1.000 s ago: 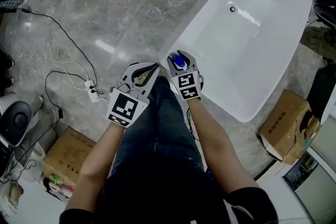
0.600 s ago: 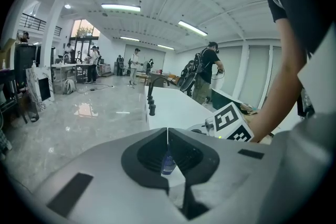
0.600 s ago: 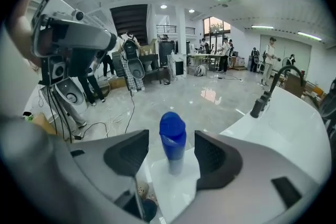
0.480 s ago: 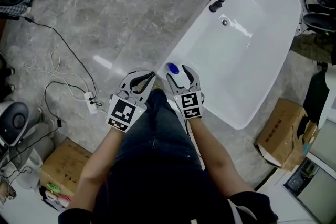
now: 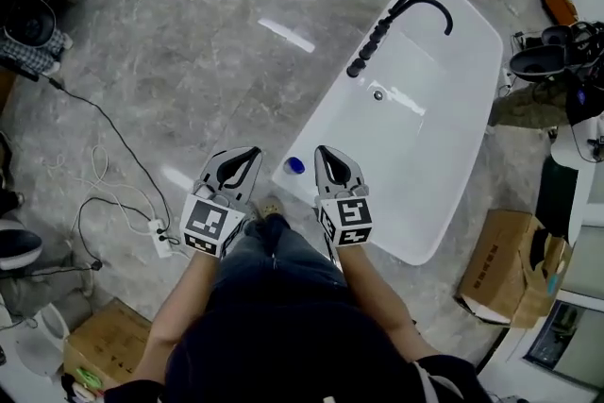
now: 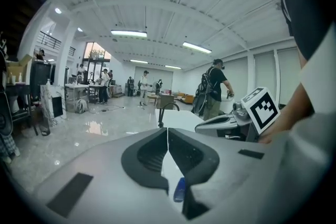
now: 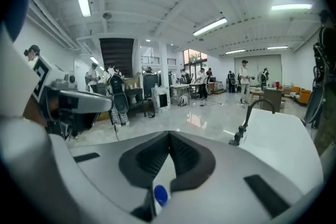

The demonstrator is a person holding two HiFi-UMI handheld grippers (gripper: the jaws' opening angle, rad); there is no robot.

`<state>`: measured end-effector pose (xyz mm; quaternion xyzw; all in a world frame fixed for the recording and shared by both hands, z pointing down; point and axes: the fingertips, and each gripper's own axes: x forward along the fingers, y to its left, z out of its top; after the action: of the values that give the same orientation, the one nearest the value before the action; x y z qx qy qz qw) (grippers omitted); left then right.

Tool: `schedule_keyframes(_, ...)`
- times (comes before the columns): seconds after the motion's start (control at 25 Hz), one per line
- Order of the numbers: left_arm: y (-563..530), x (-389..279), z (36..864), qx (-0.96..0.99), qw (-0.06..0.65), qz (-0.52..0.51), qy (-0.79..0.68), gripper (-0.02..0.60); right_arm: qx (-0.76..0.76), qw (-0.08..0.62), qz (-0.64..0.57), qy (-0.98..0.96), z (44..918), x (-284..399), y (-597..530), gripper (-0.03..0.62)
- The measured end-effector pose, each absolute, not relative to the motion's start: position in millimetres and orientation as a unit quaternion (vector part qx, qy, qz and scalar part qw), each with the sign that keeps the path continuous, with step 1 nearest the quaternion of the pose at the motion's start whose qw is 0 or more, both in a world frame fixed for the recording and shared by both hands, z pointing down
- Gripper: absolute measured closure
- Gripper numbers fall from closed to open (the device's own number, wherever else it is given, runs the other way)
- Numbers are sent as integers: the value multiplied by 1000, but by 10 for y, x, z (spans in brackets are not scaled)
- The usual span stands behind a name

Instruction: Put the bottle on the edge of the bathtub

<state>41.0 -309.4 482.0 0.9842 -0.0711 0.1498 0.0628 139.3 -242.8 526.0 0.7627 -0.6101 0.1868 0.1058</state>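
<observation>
A white bathtub (image 5: 467, 123) with a black tap (image 5: 373, 42) is seen on a grey floor. A blue-capped bottle (image 5: 295, 166) is set on its near edge, between the left gripper (image 5: 247, 153) and right gripper (image 5: 326, 153), touched by neither. The left jaws are pressed together; the right jaws are closing on nothing.

No word, number or brand can be read in any view. The white marker cube (image 5: 209, 227) on the left gripper (image 5: 251, 151) and the same cube (image 5: 347, 220) on the right gripper (image 5: 326, 151) carry only black square patterns, without letters. The brown cardboard box (image 5: 505, 264) shows nothing legible.
</observation>
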Motion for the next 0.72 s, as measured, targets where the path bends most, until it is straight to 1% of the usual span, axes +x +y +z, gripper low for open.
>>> schedule_keyframes(0.16, -3396, 350, 4305, 987, 35, 110, -112, 554, 763, 67, 110, -633, 4458, 1410, -2794, 568)
schedule_keyframes(0.36, -3700, 152, 3605, 980, 12, 75, -182, 554, 744, 34, 23, -667, 3493, 1215, -3118, 568)
schedule_keyframes(0.52, -3885, -38, 3097, 969, -6, 56, -239, 554, 725, 27, -28, -688, 2930, 1019, -3291, 568)
schedule_keyframes(0.72, -3962, -401, 2722, 950, -24, 34, -309, 554, 696, 39, -70, -714, 2576, 676, -3410, 568)
